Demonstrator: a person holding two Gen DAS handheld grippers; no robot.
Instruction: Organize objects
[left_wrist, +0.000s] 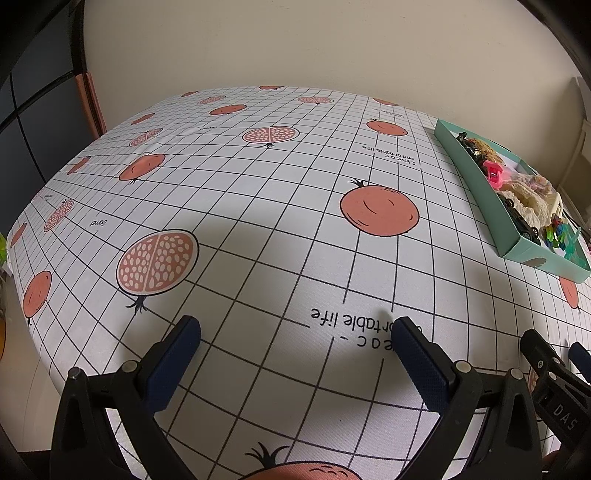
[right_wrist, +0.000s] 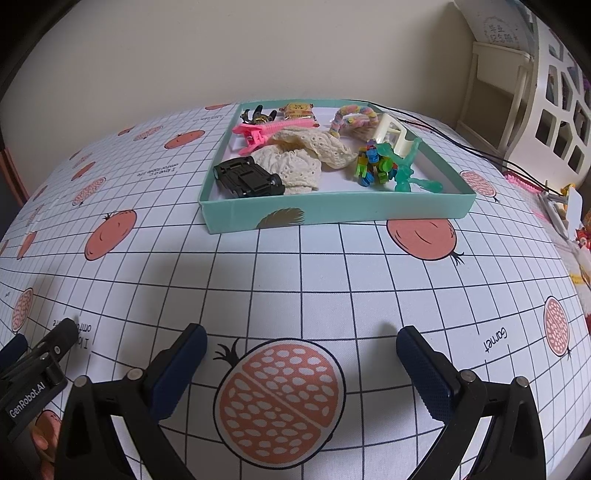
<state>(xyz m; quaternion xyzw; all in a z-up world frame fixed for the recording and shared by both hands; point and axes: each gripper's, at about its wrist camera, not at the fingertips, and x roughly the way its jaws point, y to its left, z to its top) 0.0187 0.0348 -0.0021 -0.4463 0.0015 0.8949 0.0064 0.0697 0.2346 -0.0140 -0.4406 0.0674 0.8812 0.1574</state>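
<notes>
A shallow teal box (right_wrist: 332, 212) stands on the table ahead of my right gripper (right_wrist: 301, 341). It holds a black toy car (right_wrist: 247, 179), cream lace cloth (right_wrist: 295, 162), a pink hair clip (right_wrist: 266, 133), a colourful block figure (right_wrist: 373, 164), a green translucent figure (right_wrist: 406, 170) and a pastel twisted band (right_wrist: 351, 114). The same teal box (left_wrist: 476, 188) lies far right in the left wrist view. My left gripper (left_wrist: 295, 328) hovers open over bare tablecloth, nothing between its fingers. The right gripper is open too, well short of the box.
A white tablecloth (right_wrist: 295, 280) with a black grid and pomegranate prints covers the table. A beige wall (right_wrist: 258, 51) rises behind. A white lattice chair (right_wrist: 554, 122), black cables (right_wrist: 469, 147) and small clutter (right_wrist: 569, 214) sit at the right edge. A dark cabinet (left_wrist: 33, 122) stands left.
</notes>
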